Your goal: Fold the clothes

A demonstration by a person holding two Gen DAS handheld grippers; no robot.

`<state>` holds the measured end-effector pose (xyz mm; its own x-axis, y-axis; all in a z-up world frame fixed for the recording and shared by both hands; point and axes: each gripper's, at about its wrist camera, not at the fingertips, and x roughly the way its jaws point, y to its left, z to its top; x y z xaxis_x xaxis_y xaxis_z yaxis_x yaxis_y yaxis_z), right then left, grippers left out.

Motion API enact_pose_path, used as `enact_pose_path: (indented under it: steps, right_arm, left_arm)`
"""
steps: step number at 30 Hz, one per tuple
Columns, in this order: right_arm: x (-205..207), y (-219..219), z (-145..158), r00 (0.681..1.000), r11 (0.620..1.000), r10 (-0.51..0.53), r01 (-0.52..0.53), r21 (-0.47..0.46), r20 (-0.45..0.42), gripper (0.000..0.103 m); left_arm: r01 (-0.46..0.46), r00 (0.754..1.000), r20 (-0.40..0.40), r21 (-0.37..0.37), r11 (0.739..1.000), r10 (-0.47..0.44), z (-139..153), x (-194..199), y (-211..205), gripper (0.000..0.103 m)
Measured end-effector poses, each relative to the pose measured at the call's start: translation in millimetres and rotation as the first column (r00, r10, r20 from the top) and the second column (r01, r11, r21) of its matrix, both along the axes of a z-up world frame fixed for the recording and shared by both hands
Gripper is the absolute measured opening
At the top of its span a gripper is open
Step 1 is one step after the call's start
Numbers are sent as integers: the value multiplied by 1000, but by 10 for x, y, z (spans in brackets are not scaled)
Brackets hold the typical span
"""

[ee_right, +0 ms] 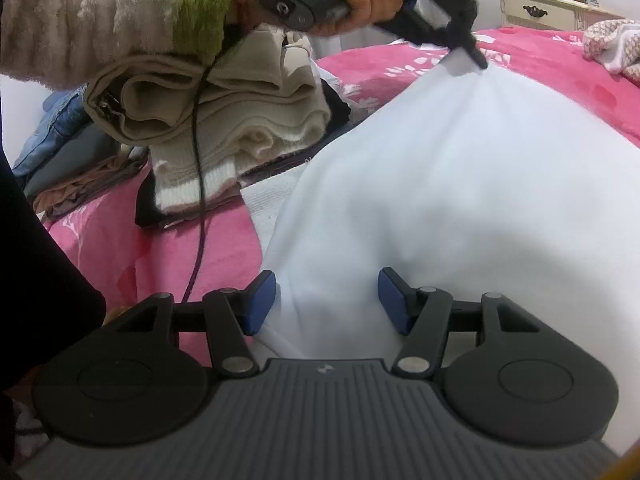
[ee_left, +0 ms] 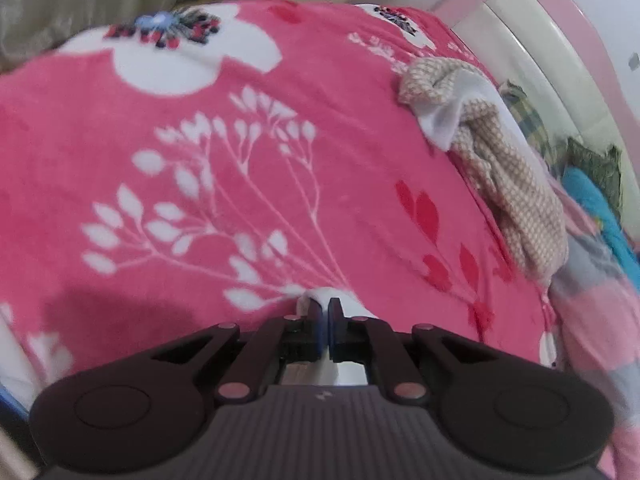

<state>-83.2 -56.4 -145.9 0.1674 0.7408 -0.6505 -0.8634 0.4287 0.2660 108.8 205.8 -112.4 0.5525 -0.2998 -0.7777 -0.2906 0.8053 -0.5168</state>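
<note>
Left wrist view looks down close over the pink floral fleece bed blanket; right wrist view faces across it low, sharing the checked beige garment.

— What sort of place is this?

— A bedroom in somebody's home. Nearly everything lies on a bed spread with a pink fleece blanket printed with white flowers and leafy sprigs.

— What else points that way?

— A cream bedside cabinet with a curly dark drawer handle stands by the white wall, small things scattered on top. Along one side of the bed runs a padded cream headboard framed in pink.

— And it looks lived in?

— Yes. A stack of folded beige and cream knitwear sits on the blanket, denim lies heaped beside it, and a crumpled checked garment lies near the bed's edge.
</note>
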Motion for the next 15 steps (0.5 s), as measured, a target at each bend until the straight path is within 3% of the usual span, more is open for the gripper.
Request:
enact_pose_path:
  steps: [4,6,10,15]
  right_arm:
    - [4,-3,-2,1000,1000,1,-1,4,1,57]
    - [4,-2,-7,1000,1000,-4,4,7,-1,57]
    - [-27,21,-8,1000,1000,-5,5,3,10,62]
    - [-33,78,50,1000,1000,-14,14,-13,-1,68]
  left_arm:
    - [-25,999,25,-51,998,26,-55,6,84,4]
    - [-68,997,25,-33,997,69,-49,14,165,5]
    - [-159,987,10,-55,986,160,35,-14,381,18]
    - [-115,992,53,-53,992,118,400,-172,314,29]
